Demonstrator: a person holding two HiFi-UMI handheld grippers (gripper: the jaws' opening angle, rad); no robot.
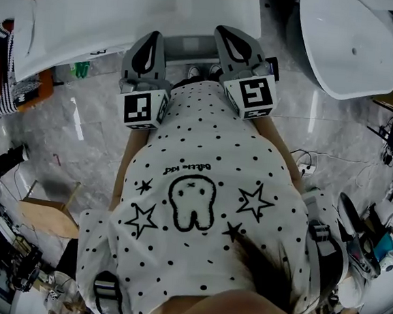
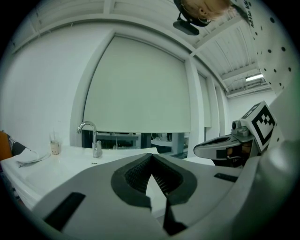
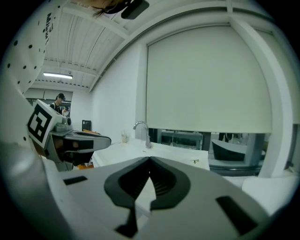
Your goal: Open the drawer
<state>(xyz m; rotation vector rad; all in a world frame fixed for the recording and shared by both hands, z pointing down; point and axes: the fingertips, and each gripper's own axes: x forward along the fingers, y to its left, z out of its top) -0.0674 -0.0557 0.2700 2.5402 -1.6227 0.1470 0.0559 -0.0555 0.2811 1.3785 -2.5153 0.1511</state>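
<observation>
Head view: your left tool (image 1: 151, 39) and right tool (image 1: 233, 40), both closed on nothing, hang at the near edge of the counter (image 1: 127, 10); the drawer is not visible. Left gripper view, then right gripper view: no drawer there either, so if you reach blind you may knock the counter.

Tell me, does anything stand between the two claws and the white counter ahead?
Nothing visible does. The left claw and right claw, both shut and empty, point at the edge of the white counter. I can't make out a drawer.

Faucet (image 2: 95, 140) stands on counter (image 2: 70, 165) (cup (image 2: 55, 148) at left).
</observation>
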